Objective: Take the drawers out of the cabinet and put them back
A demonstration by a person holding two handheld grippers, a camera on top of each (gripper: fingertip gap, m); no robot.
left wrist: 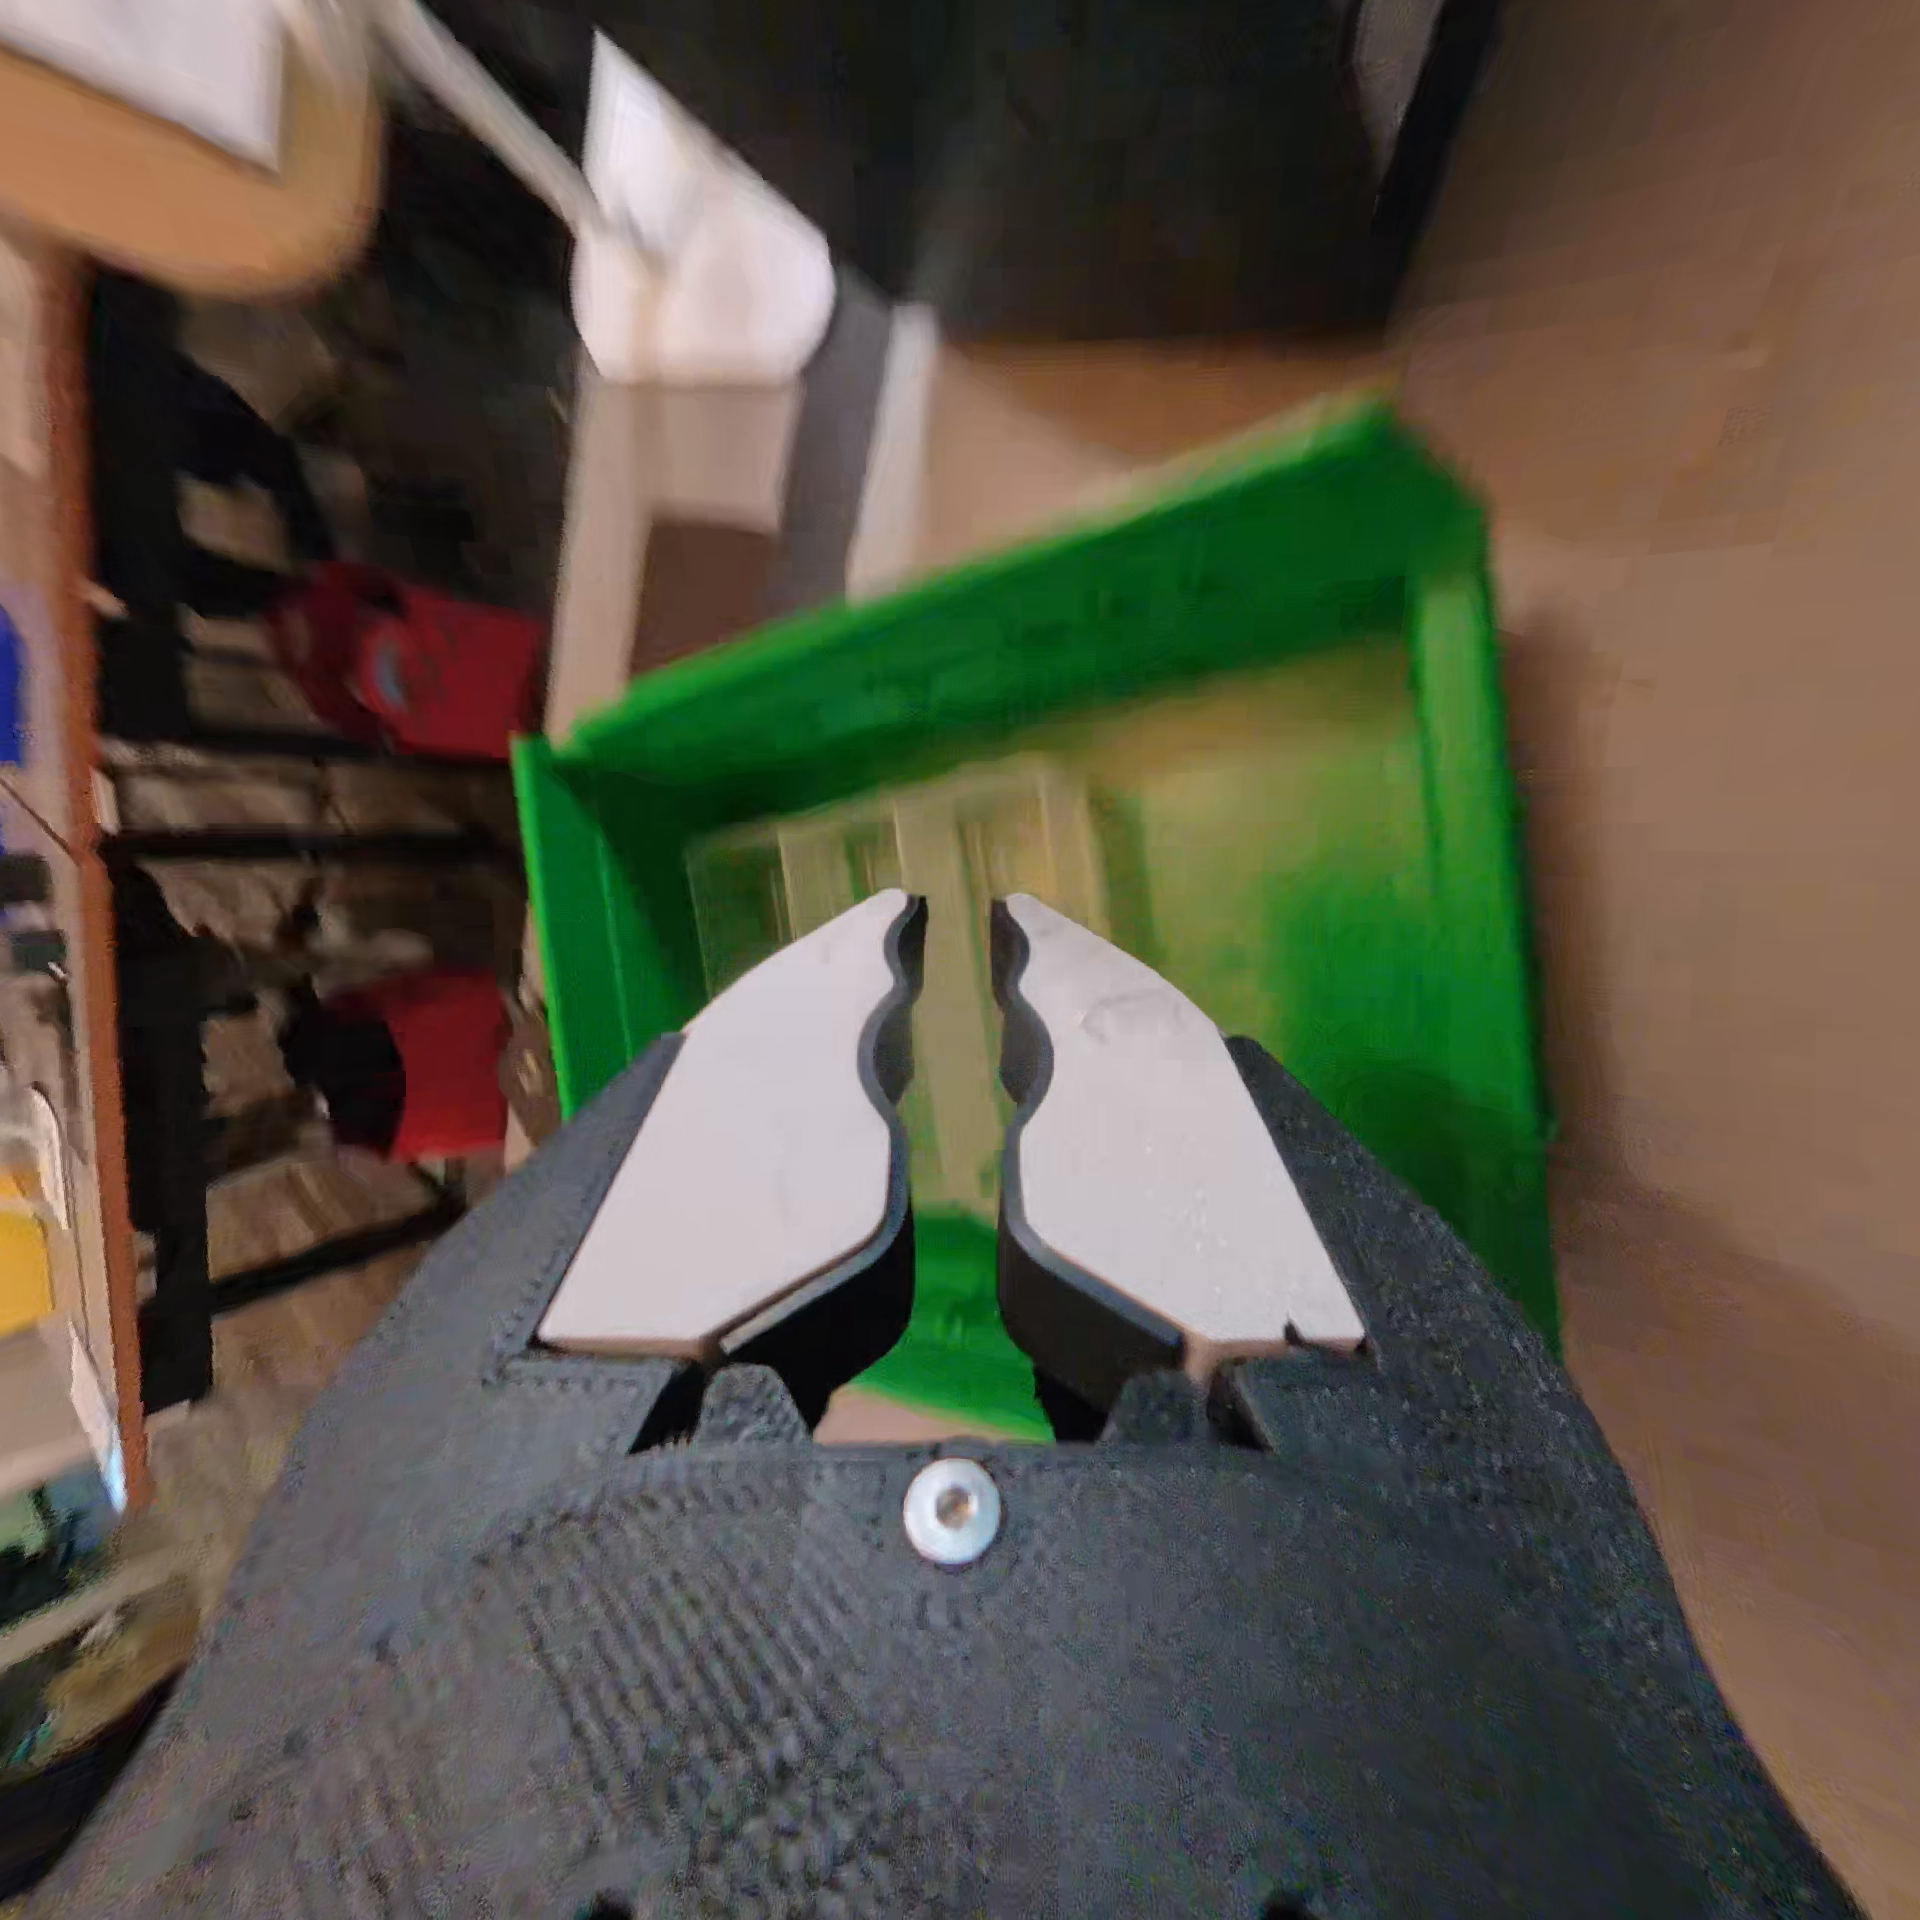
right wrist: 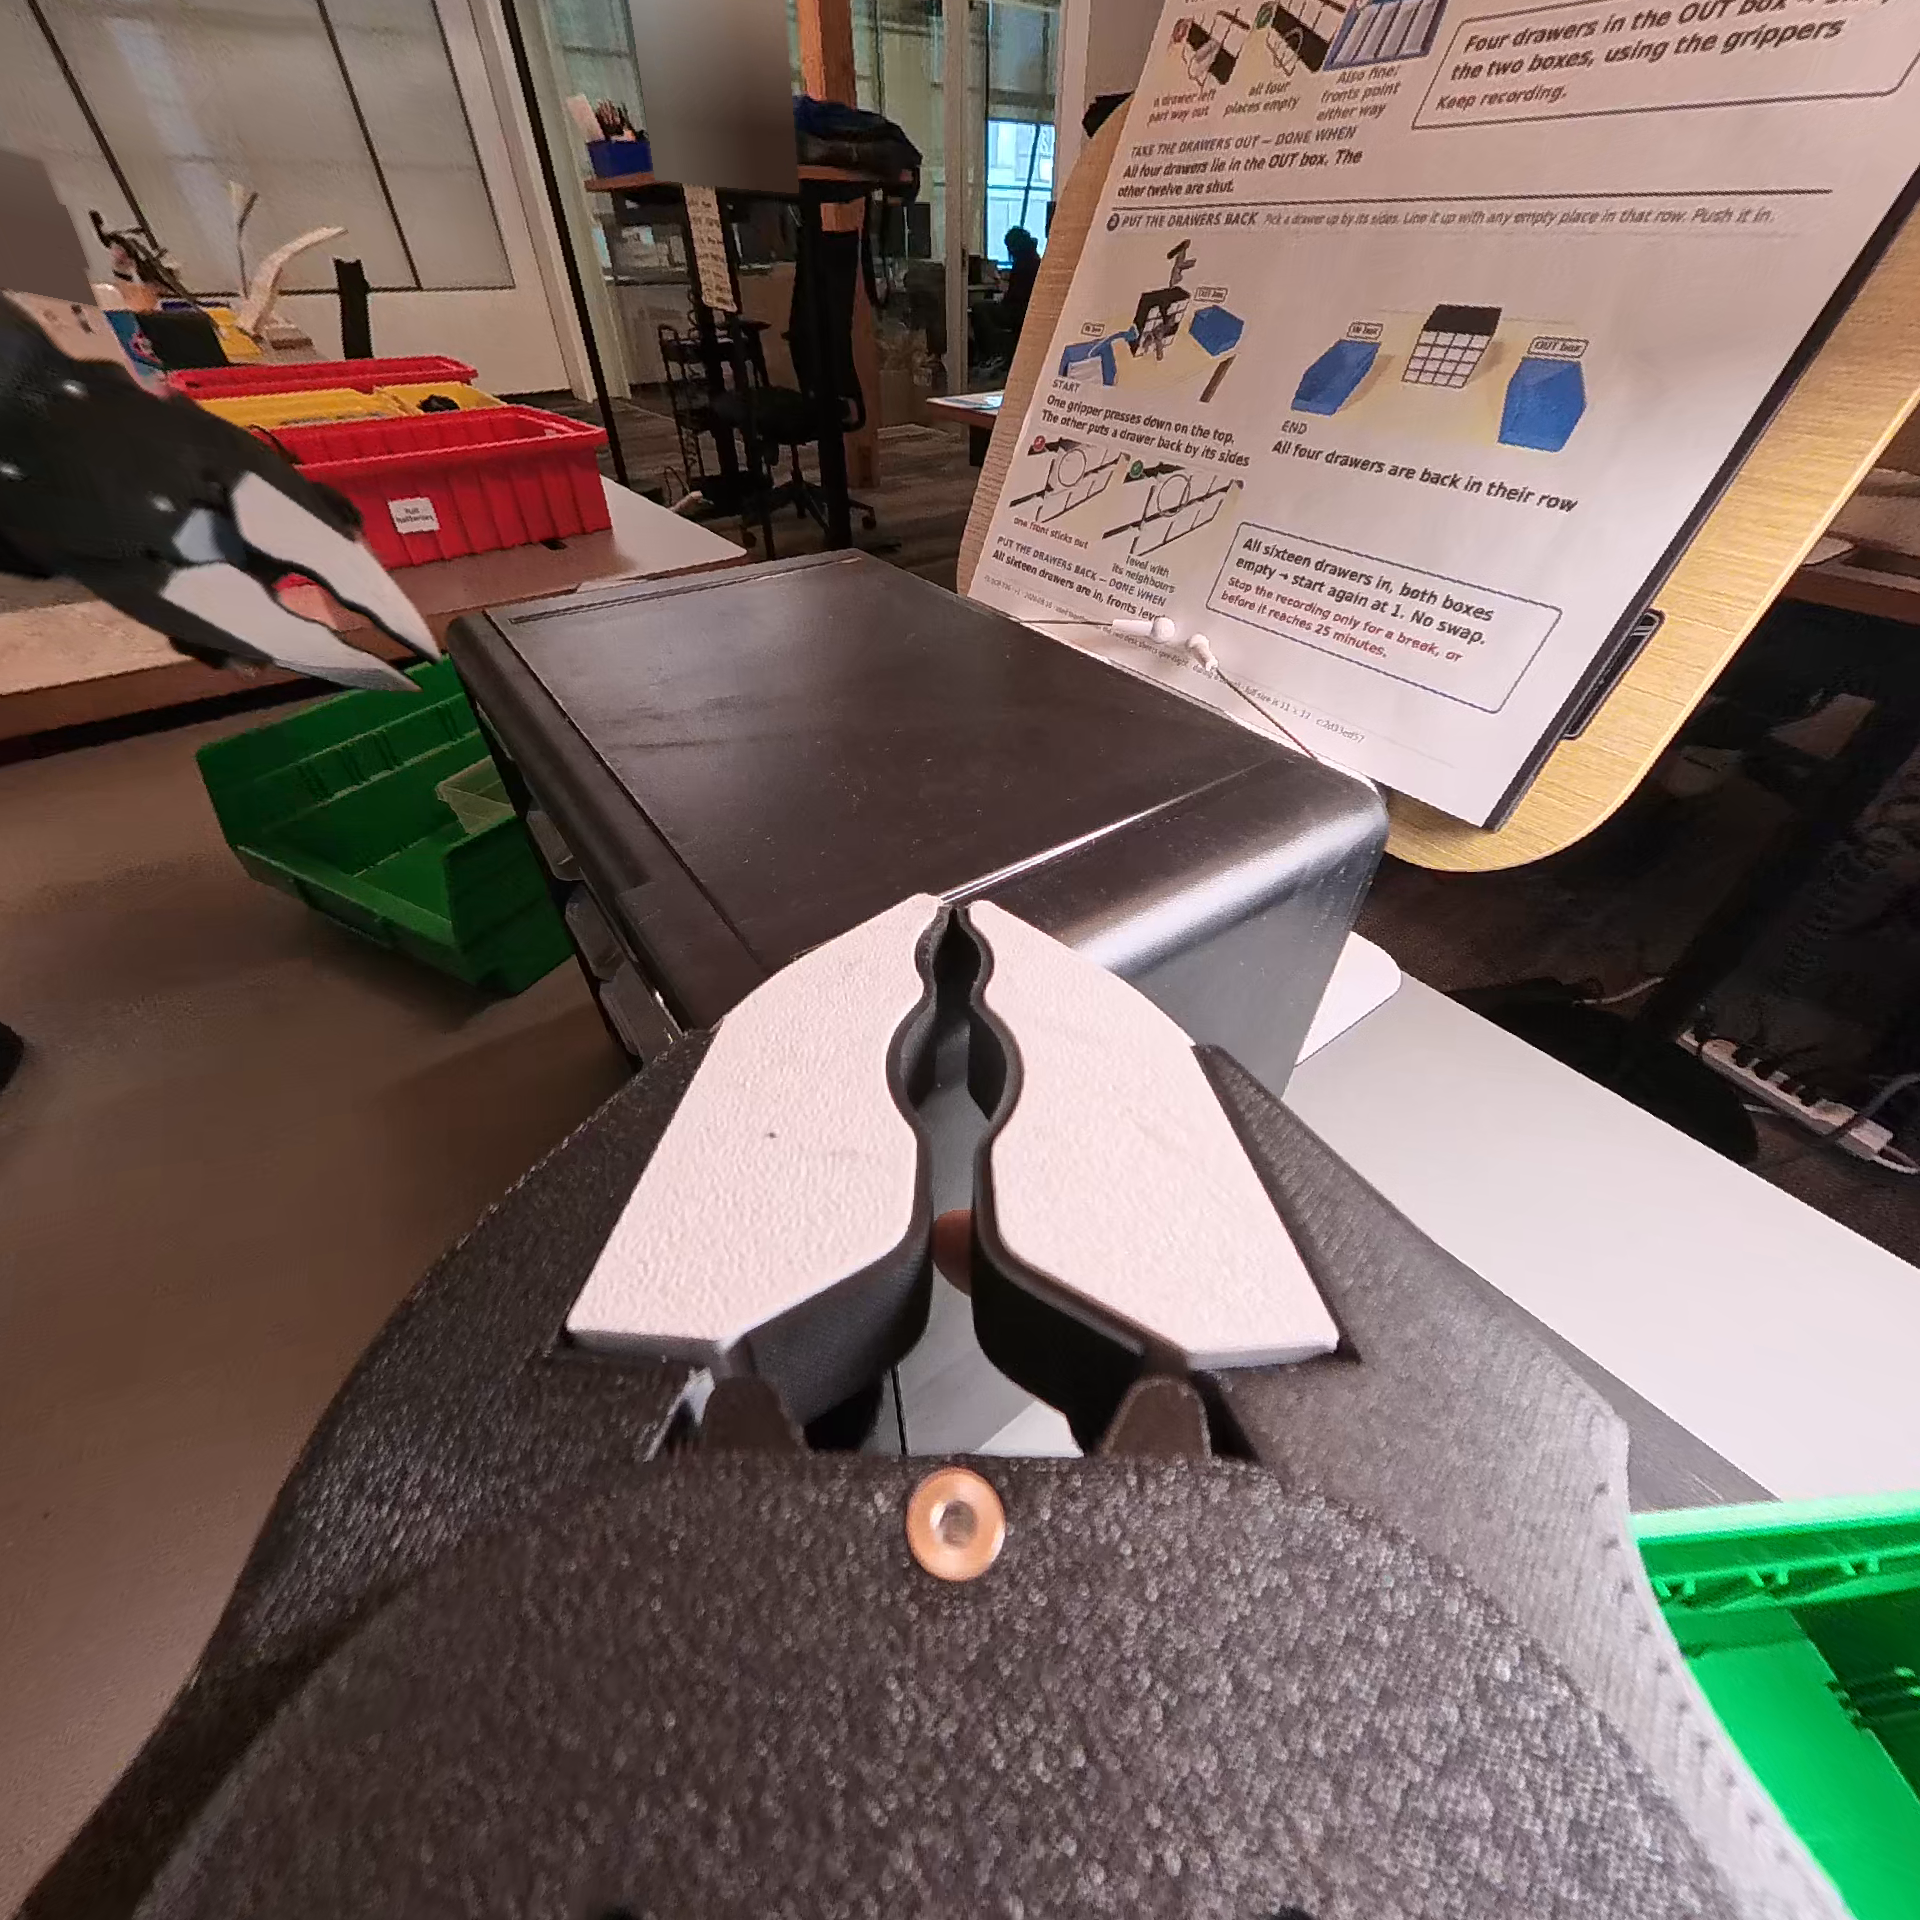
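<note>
A: What's hard to make out here?

B: The left wrist view is smeared with blur. The left gripper (left wrist: pixel 956 914) hangs over a bright green plastic bin (left wrist: pixel 1455 644), its grey fingers (left wrist: pixel 769 1122) parted by a narrow gap with nothing between them. In the bin lies a clear plastic drawer (left wrist: pixel 935 842), only a pale ribbed shape.

A: And the black box-shaped cabinet?

B: Only the right wrist view shows the cabinet (right wrist: pixel 831 727). Its drawer fronts face left and are nearly edge-on, so I cannot tell which slots are filled. The right gripper (right wrist: pixel 954 914) rests at the cabinet's near top corner, fingertips pressed together, gripping nothing.

A: What surrounds the cabinet?

B: The green bin sits just left of it on the tan surface (right wrist: pixel 208 1195), with the left gripper above it. Behind the cabinet leans a white instruction board (right wrist: pixel 1455 364). A second green bin (right wrist: pixel 1808 1662) is cut off at the near right. Red and yellow trays (right wrist: pixel 457 468) stand far behind the left.
</note>
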